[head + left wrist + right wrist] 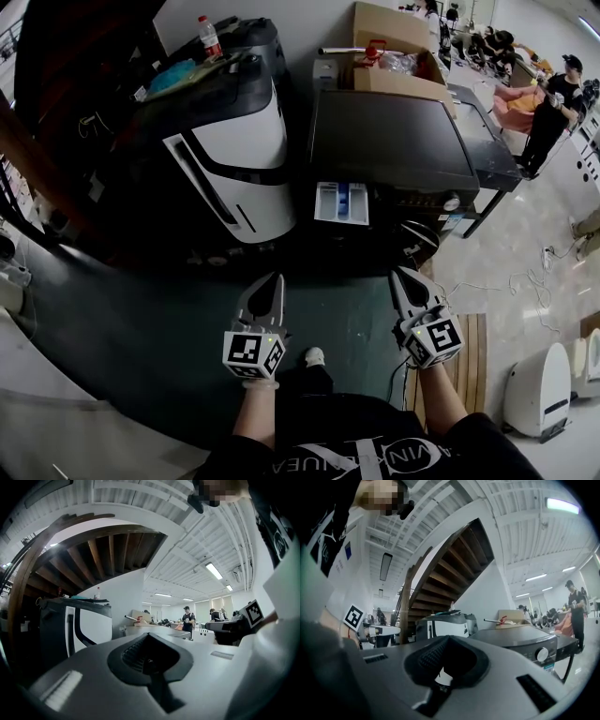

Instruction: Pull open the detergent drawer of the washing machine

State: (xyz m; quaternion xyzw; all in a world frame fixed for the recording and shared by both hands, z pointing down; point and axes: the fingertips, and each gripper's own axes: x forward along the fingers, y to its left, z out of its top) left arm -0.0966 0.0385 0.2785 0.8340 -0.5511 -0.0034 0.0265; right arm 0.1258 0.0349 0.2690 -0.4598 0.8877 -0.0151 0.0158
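The dark grey washing machine stands ahead of me, with its detergent drawer pulled out and its white and blue compartments showing. Both grippers hang in front of me, well short of the machine and touching nothing. The left gripper is shut and holds nothing; in the left gripper view its dark pads meet. The right gripper also looks shut and empty, pointing level toward the machine and its round knob.
A black and white appliance stands left of the washer with a bottle on top. A cardboard box sits behind the washer. People stand at the back right. White appliances and a wooden board lie to my right.
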